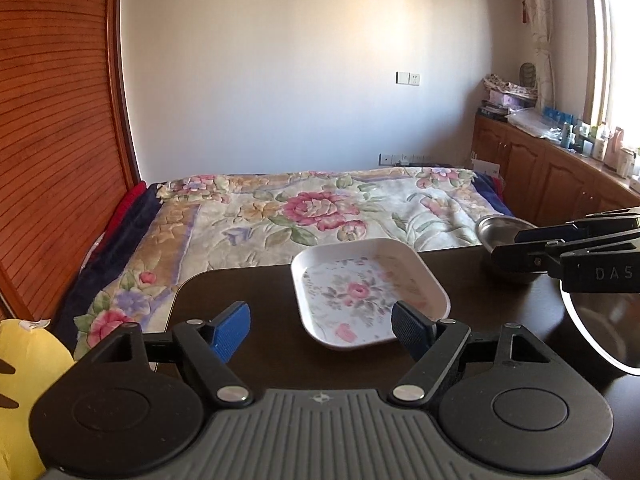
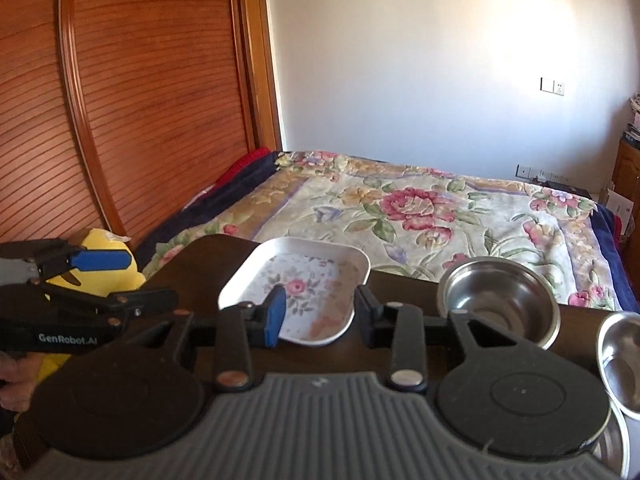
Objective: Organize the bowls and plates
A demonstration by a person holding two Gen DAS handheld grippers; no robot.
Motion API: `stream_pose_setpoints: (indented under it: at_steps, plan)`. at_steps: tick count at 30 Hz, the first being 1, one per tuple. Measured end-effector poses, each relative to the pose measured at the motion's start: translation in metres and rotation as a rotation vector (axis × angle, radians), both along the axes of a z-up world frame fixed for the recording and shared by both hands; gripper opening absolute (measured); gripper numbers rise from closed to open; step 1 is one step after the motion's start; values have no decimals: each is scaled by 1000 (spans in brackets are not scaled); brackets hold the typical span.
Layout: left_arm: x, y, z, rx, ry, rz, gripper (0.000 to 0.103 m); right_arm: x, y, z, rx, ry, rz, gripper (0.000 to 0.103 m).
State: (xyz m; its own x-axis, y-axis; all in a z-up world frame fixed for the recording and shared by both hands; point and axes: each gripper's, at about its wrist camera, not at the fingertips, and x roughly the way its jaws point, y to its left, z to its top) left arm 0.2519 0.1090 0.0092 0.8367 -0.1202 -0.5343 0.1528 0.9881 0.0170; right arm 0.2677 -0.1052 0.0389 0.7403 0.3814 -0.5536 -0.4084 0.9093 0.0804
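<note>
On the dark glossy surface point(image 2: 404, 284), right of the square floral plate point(image 2: 296, 292), sits a round steel bowl point(image 2: 500, 300); both hand-held grippers, left point(image 1: 320, 330) and right point(image 2: 320, 312), hang released, grasping nothing

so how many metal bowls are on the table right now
2. One steel bowl stands at the table's far edge, right of the floral square plate. A second steel bowl sits nearer, at the picture's right edge, partly cut off. More may lie outside the view.
</note>
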Motion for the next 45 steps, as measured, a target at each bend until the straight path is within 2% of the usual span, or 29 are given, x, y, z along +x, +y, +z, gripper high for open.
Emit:
stream_pose_setpoints:
  at_steps: [4,6,15,21,35,45]
  plan:
    - [17,4,-6,-4,20,-8,78,16,7,-5,-9,30,4,39]
    - [25,6,-11,-12,35,-9,71,24,11,-9,-17,44,2,39]
    - [55,12,-28,-8,78,-22,58,60,21,-28,-30,137,-26,39]
    - [71,17,-39,-8,106,-16,47,74,25,-37,-62,164,-32,38]
    - [89,13,-49,-23,127,-30,45,95,27,-50,-113,207,-55,33]
    - [98,14,-58,-38,150,-21,38,101,26,-58,-119,253,-56,28]
